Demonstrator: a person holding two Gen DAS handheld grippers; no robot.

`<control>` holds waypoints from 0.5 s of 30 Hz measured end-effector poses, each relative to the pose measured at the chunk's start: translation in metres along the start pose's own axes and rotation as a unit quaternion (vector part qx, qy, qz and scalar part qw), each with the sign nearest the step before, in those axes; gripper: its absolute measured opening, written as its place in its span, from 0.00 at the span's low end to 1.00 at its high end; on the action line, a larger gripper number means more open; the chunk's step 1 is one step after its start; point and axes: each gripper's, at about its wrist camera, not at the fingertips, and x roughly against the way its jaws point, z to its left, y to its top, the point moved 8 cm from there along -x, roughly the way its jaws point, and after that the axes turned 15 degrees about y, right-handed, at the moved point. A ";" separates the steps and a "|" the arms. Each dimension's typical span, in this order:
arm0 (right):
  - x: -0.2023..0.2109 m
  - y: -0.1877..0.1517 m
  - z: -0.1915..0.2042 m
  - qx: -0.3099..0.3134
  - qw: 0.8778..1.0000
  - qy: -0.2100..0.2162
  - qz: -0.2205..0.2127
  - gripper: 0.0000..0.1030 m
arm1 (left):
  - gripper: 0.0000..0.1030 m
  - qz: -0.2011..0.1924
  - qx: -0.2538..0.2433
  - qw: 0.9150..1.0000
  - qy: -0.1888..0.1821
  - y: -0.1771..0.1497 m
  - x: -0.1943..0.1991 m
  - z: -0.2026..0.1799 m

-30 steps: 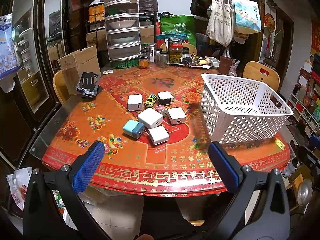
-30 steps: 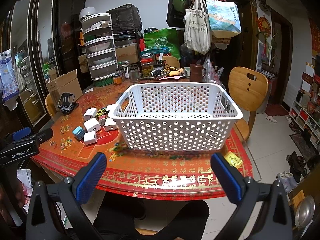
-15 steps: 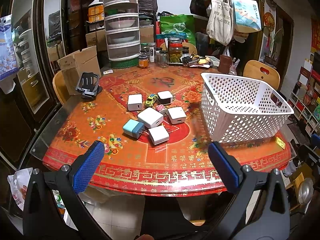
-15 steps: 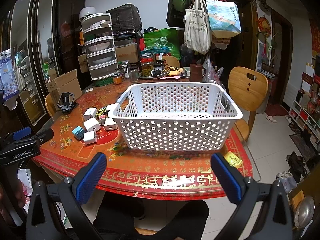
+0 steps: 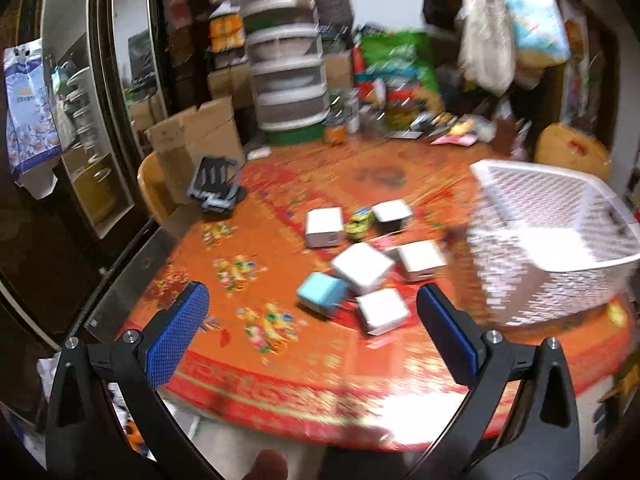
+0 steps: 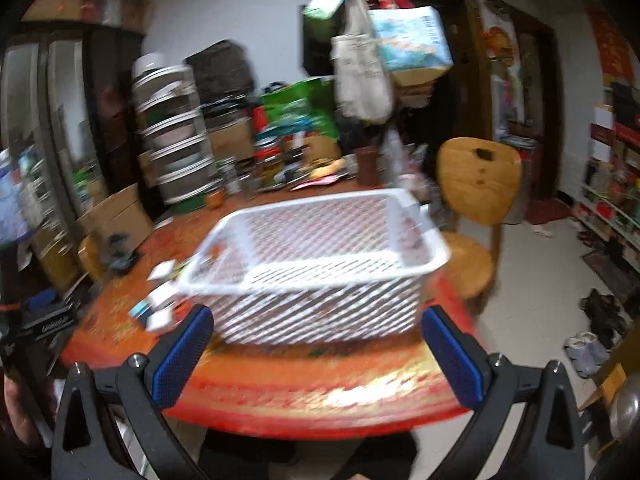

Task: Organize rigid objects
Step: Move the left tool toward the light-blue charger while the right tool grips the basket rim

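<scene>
Both views now blur: left gripper (image 5: 312, 316) advancing toward chargers (image 5: 362, 268) beside basket (image 5: 560, 240). Both grippers' jaws apart, empty; right gripper (image 6: 316, 344) nears the basket. First pick likely starting.

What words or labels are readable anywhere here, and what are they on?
None can be read; both views are motion-blurred.
Black device at the left edge of the right wrist view: pale lettering, too smeared to read.
Blue-and-white hanging bag: printing, illegible.
Blue-and-white packet on the cabinet door: printing, illegible.
Dark character on the red patterned tablecloth: blurred.
</scene>
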 end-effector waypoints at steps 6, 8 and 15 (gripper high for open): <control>-0.044 0.042 -0.115 -0.078 0.996 -0.031 0.022 1.00 | 0.99 0.107 -0.039 0.993 -0.013 -0.015 -0.098 -0.019; -0.067 0.042 -0.140 -0.087 0.994 -0.044 0.058 1.00 | 0.99 0.120 -0.041 0.992 -0.014 -0.022 -0.111 -0.022; -0.132 0.023 -0.176 -0.146 0.976 -0.004 0.159 0.98 | 0.99 0.156 -0.027 0.987 -0.017 -0.044 -0.148 -0.024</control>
